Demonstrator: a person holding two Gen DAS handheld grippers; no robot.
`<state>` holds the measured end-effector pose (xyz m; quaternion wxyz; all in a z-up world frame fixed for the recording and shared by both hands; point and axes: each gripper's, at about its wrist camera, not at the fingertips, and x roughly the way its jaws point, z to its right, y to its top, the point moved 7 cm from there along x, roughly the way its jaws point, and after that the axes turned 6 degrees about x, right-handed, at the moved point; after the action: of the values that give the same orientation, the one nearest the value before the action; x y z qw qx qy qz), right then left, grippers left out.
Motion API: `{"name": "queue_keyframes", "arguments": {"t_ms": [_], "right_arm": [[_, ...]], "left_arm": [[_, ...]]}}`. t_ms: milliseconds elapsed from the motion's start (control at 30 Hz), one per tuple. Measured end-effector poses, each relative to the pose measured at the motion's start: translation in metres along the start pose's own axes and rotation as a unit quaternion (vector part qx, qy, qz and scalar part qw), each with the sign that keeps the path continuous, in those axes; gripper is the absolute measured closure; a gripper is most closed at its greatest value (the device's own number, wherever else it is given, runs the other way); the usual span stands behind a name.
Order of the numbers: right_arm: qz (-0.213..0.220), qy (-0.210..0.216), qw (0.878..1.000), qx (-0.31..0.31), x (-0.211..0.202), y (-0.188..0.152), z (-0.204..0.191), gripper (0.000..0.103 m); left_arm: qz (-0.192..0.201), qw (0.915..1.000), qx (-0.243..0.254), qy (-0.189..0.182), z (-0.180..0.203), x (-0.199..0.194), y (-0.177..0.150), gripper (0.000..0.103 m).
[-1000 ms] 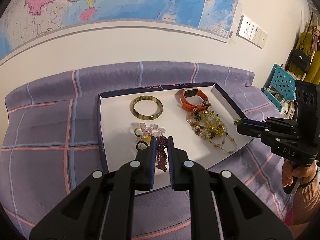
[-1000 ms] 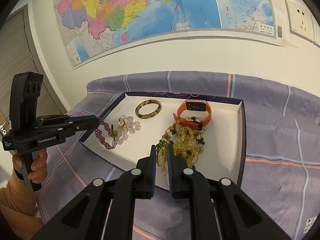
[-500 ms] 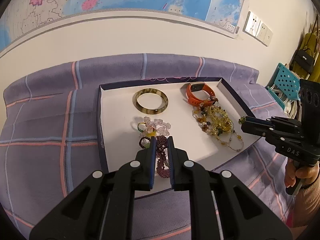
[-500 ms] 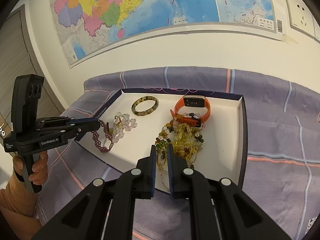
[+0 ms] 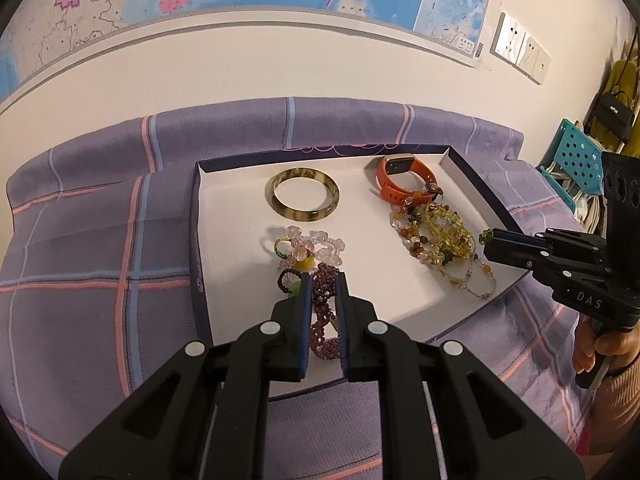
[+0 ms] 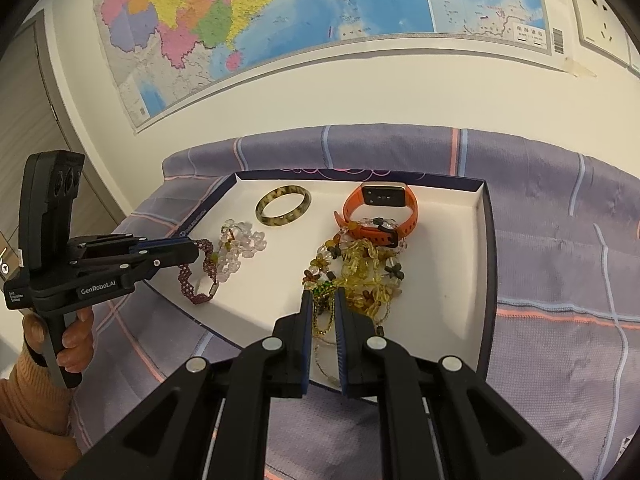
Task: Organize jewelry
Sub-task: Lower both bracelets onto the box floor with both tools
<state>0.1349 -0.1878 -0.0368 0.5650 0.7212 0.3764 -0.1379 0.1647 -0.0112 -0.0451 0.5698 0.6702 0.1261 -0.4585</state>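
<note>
The left tool (image 5: 323,280) pinches the dark purple beaded bracelet (image 5: 322,312); the right tool (image 6: 321,298) pinches a thin green-and-gold bead strand (image 6: 325,312). Lifting that strand may drag the tangled amber bead heap (image 6: 360,272) along.

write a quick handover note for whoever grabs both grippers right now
Left gripper: shut on the purple bead bracelet, near the tray's front-left.
Right gripper: shut on the thin bead chain that trails from the yellow bead pile.
In the tray: green bangle at the back, orange watch at back right touching the yellow pile, pink bead bracelet tangled with the purple one.
Done: both pieces gripped.
Left: pull each free of its tangle and lay the pieces apart.
</note>
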Motion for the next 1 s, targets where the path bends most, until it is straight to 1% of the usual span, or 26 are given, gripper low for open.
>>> {"name": "queue_keyframes", "arguments": {"t_ms": [1000], "right_arm": [[-0.020, -0.012, 1.000, 0.011, 0.020, -0.003, 0.011, 0.094]], "left_arm": [[-0.023, 0.9997, -0.009, 0.004, -0.003, 0.016, -0.009, 0.091]]}}
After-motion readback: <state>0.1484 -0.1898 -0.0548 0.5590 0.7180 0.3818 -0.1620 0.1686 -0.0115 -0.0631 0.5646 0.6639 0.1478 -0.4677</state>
